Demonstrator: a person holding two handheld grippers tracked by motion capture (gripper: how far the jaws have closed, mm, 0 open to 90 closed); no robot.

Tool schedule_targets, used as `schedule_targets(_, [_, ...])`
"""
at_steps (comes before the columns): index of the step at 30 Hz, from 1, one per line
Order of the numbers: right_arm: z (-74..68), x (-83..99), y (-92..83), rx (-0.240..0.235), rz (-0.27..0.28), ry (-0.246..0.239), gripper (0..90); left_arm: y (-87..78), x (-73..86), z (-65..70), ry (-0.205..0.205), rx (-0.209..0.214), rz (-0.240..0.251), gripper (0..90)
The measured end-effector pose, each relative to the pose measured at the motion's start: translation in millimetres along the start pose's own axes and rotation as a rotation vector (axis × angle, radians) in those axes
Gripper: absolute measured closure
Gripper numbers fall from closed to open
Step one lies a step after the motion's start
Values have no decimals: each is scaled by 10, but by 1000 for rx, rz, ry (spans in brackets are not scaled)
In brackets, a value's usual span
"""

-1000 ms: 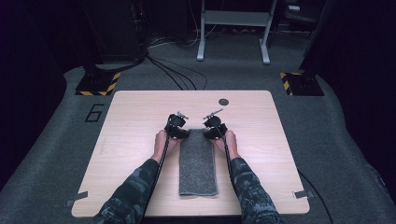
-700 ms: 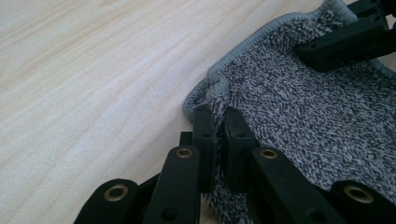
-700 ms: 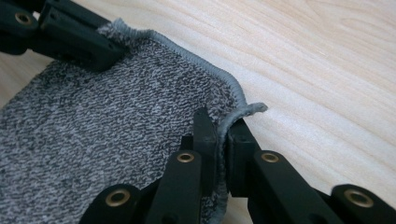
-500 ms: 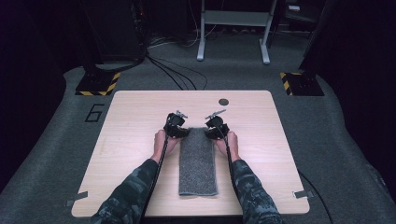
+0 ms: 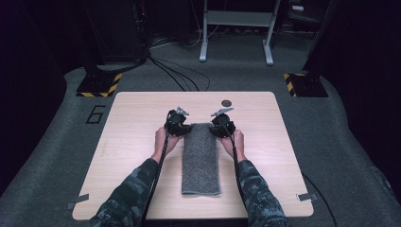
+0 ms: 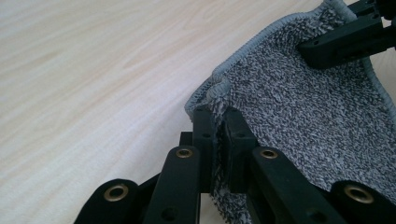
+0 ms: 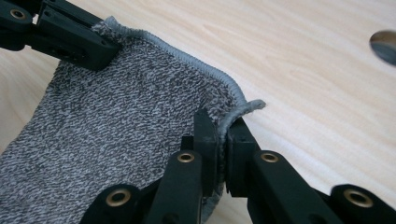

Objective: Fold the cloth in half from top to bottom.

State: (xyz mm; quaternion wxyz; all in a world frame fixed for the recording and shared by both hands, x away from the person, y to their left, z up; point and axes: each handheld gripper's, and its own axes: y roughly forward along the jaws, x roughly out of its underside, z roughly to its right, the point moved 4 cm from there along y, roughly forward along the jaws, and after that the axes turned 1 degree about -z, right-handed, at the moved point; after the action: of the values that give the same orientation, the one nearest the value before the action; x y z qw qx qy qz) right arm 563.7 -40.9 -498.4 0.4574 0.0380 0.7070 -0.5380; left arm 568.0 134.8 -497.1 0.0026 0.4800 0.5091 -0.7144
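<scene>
Nearest me, at six o'clock on the table (image 5: 132, 156), my two camouflage sleeves come in over the near edge, one on each side of a grey towel (image 5: 201, 161). It lies as a long folded strip down the middle of the light wooden top, its near end close to the table's edge and its far end toward twelve o'clock.

Further out, my left claw (image 5: 182, 128) sits at the towel's far corner on the eleven o'clock side. Seen along its own jaws (image 6: 218, 135), they are pressed together on that stitched corner, with the cloth squeezed between the pads and lifted off the wood. My right claw (image 5: 218, 128) does the same at the one o'clock corner; from its own camera (image 7: 223, 140) the hem curls over the top of the jaws, which are clamped tight on it. Between the two grips the far edge of the towel hangs in a shallow curve, clear of the table.

Beyond the claws, toward twelve o'clock, a small dark round disc (image 5: 227, 102) lies on the bare wood, apart from the towel.
</scene>
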Motion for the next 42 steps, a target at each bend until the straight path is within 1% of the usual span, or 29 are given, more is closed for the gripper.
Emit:
schedule_targets(1, [-3,-15,-9,-2,1,2,860,-4,-6,-7,1,-2,5,853])
schedule_targets(2, [3,-32,-15,2,4,-10,860,-11,-11,-13,1,-4,9,853])
schedule_targets(4, [4,-60,-25,7,15,-17,860,-26,-26,-31,0,0,12,853])
schedule_targets(6, [3,-83,-31,9,11,-18,860,-46,-53,-46,6,-6,18,853])
schedule_targets(7, [12,-97,-35,12,18,-27,860,-63,-74,-55,8,-7,21,853])
schedule_targets(8, [4,-110,-40,14,16,-15,860,-78,-93,-61,10,-11,25,853])
schedule_targets(9, [13,-128,-41,18,26,-28,860,-86,-107,-65,10,-10,29,852])
schedule_targets(11, [12,-152,-49,17,32,-29,860,-108,-134,-66,18,-29,38,853])
schedule_targets(13, [8,-184,-67,23,38,-30,860,-121,-153,-77,19,-30,39,853])
schedule_targets(14, [15,-202,-76,27,45,-46,860,-130,-164,-84,17,-31,44,853])
schedule_targets(15, [9,-214,-81,28,45,-42,860,-138,-173,-92,17,-32,45,853])
schedule_targets(16, [15,-227,-91,30,48,-49,860,-145,-183,-98,17,-32,51,853])
schedule_targets(17, [20,-241,-90,31,62,-49,860,-154,-193,-97,15,-35,53,852])
schedule_targets(18, [23,-247,-103,29,52,-52,860,-166,-203,-99,19,-37,52,853])
schedule_targets(19, [20,-257,-110,32,60,-46,860,-172,-212,-99,22,-38,56,852])
schedule_targets(20, [28,-265,-115,31,61,-59,860,-176,-219,-95,19,-40,59,853])
schedule_targets(23, [33,-279,-120,38,67,-57,860,-190,-240,-102,30,-45,64,853])
schedule_targets(25, [45,-296,-120,42,71,-65,861,-188,-254,-95,24,-50,78,852])
schedule_targets(27, [46,-302,-123,45,75,-64,860,-196,-259,-97,31,-52,76,852])
schedule_targets(28, [55,-327,-139,50,79,-73,860,-211,-271,-98,39,-56,84,853])
schedule_targets(31, [61,-357,-179,57,98,-84,860,-242,-296,-99,29,-58,111,853])
schedule_targets(32, [57,-362,-202,53,100,-87,860,-262,-301,-98,37,-56,107,853])
schedule_targets(33, [57,-372,-220,59,110,-94,860,-278,-310,-88,37,-55,123,853])
schedule_targets(34, [47,-374,-249,62,106,-87,860,-292,-316,-79,35,-55,127,853])
schedule_targets(35, [53,-380,-263,62,114,-100,860,-317,-324,-72,43,-54,136,853])
schedule_targets(36, [35,-380,-294,60,118,-83,860,-337,-328,-66,45,-51,139,853])
schedule_targets(38, [43,-384,-340,60,140,-105,859,-382,-337,-49,51,-49,153,853])
schedule_targets(39, [38,-387,-359,56,150,-105,859,-403,-340,-34,54,-48,160,852])
schedule_targets(42, [16,-338,-426,49,163,-124,859,-465,-322,12,64,-39,181,852])
